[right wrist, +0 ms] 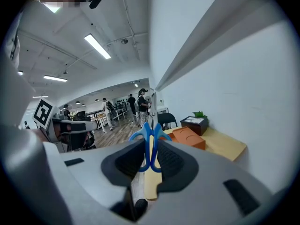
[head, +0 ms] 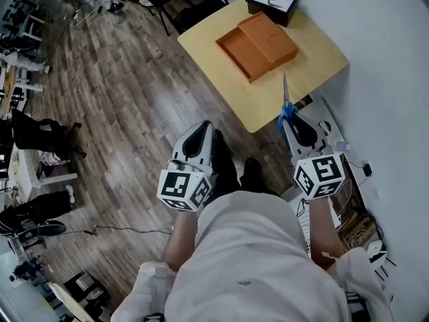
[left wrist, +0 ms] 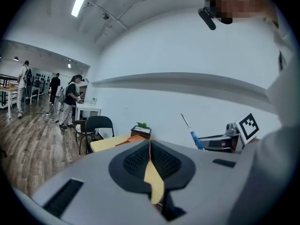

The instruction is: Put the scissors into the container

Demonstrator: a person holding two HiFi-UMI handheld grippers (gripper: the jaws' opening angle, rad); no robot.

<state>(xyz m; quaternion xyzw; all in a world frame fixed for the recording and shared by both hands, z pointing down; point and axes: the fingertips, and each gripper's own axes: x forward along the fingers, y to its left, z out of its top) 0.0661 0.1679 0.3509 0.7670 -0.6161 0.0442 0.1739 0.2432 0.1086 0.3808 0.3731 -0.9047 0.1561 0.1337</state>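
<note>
Right gripper (head: pixel 292 123) pinched blue-handled metal scissors (head: pixel 286 109) near flat orange rectangular container (head: pixel 257 45); left gripper (head: pixel 200 127) jaws pressed together, empty

The person is wearing a pale, loose top (head: pixel 248 260) with sleeves (head: pixel 149 282) bunching above the forearms and dark shoes (head: pixel 226 163), while the left gripper (head: pixel 200 129) and the right gripper (head: pixel 290 121) are each showing a smooth grey shell, black ribbed pads (right wrist: pixel 123 161) and a white cube (head: pixel 319 174) bearing black square markers
</note>
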